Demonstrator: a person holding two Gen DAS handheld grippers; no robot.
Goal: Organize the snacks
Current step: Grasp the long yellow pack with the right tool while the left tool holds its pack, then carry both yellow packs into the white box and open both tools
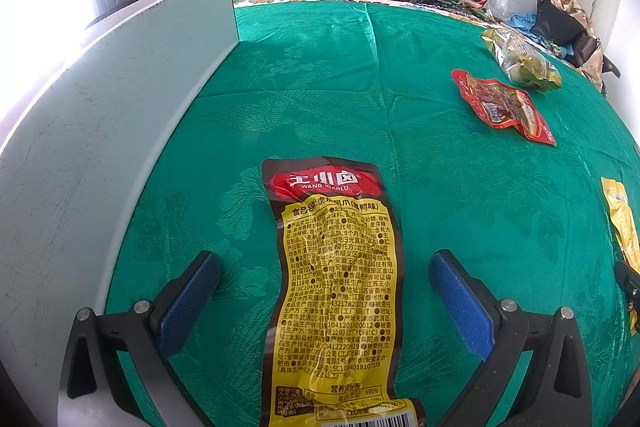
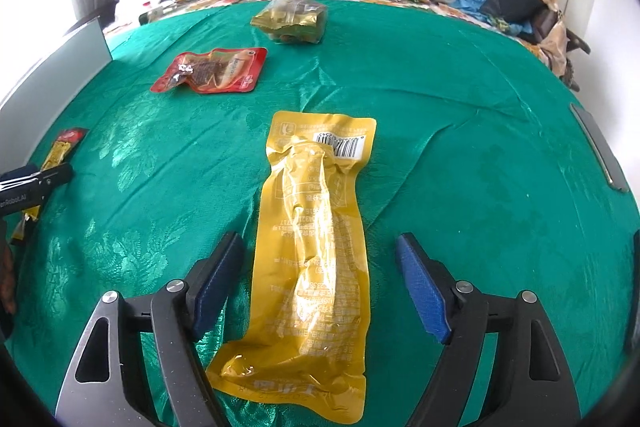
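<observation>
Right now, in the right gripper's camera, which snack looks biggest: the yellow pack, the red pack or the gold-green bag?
1. Yellow pack, biggest, but also nearest the camera.
2. Red pack.
3. Gold-green bag, farthest away, so its true size is unsure.

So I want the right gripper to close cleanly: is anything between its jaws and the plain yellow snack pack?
Nothing visible. The right gripper is open with the plain yellow snack pack lying lengthwise between its jaws on the green cloth, bare cloth on either side. The red pack lies well beyond.

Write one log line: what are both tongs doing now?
left tongs: open over black-yellow packet | right tongs: open over yellow packet | nothing gripped
</observation>
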